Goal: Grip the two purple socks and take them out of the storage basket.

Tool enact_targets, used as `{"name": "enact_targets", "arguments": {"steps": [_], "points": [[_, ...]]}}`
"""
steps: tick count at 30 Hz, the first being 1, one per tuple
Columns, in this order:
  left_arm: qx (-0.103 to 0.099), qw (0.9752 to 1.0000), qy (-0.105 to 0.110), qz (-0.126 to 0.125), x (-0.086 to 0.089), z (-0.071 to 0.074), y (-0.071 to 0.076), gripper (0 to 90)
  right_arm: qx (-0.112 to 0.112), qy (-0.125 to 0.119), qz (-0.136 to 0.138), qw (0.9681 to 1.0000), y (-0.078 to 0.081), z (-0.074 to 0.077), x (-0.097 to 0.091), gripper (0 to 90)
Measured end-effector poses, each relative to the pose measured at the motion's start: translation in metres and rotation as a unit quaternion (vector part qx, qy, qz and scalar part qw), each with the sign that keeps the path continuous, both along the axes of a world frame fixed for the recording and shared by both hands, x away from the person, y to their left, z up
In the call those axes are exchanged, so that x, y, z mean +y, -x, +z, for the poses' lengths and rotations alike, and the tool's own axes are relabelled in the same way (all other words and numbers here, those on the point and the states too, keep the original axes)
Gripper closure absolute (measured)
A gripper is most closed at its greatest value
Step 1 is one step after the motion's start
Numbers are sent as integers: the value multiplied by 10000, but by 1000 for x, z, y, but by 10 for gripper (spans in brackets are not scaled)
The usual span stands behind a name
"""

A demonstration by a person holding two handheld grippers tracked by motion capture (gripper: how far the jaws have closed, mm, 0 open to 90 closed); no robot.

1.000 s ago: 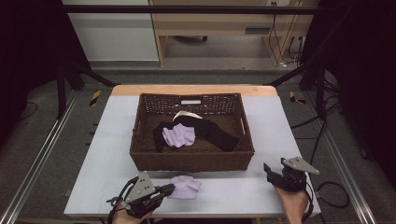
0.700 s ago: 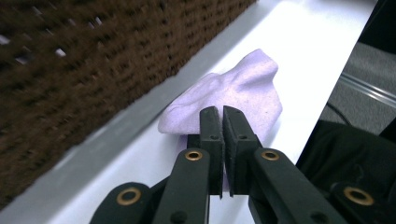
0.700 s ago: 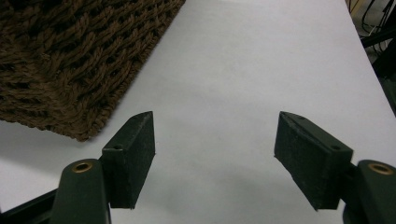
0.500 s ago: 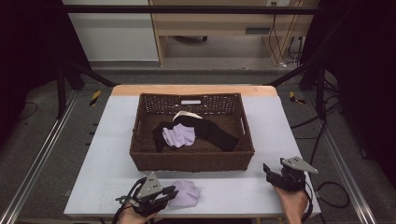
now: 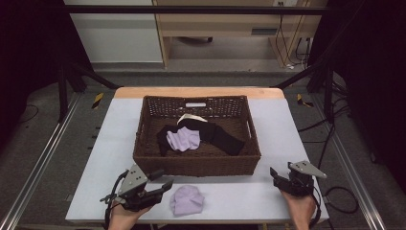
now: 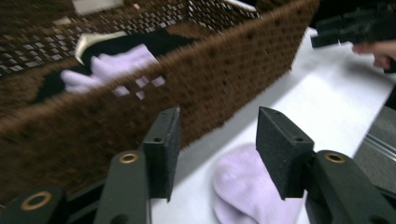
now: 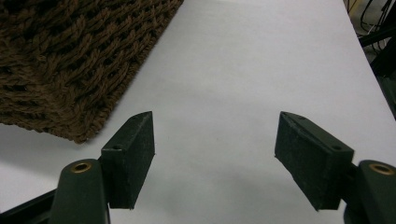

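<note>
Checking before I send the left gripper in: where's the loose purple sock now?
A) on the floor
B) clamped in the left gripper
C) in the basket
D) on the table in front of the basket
D: the purple sock lies on the table before the basket, beside the open left gripper.

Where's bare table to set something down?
Free: the strips left and right of the basket, and the front edge between the lilac sock and right gripper. Crowded: front left, where the left gripper nears that sock.

Left claw (image 5: 160,187) low at near-left, jaws apart, empty. Right claw (image 5: 277,176) near-right, jaws wide apart, empty.
</note>
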State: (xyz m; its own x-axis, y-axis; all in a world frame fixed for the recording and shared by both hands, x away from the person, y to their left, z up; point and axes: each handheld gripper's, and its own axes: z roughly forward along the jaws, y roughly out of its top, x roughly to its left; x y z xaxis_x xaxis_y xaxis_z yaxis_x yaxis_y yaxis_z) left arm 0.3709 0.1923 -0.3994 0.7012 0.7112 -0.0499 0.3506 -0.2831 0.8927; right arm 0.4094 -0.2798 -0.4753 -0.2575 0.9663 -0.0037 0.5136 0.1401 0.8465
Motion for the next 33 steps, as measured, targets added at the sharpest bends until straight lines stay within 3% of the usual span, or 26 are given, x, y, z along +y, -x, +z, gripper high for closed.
{"name": "enact_targets", "arguments": {"steps": [4,7,12,23,27,33], "points": [[-244,9995,100,147,2,21,-10,431,-20,18,-29,10000,-1,0,-1,286],[-264,9994,145,189,2,29,-18,417,-10,0,-37,10000,-1,0,-1,286],[-343,9987,32,364,-4,50,-44,402,-22,-21,-31,10000,-1,1,-2,285],[-380,9980,-100,501,-25,71,-88,389,-40,-21,-32,10000,-2,1,-2,285],[-357,9976,-123,583,-31,74,-100,390,-38,-32,-31,10000,-2,1,-2,285],[-292,9962,-319,759,-42,72,-124,392,-49,-25,-18,10000,-3,1,-3,286]]}}
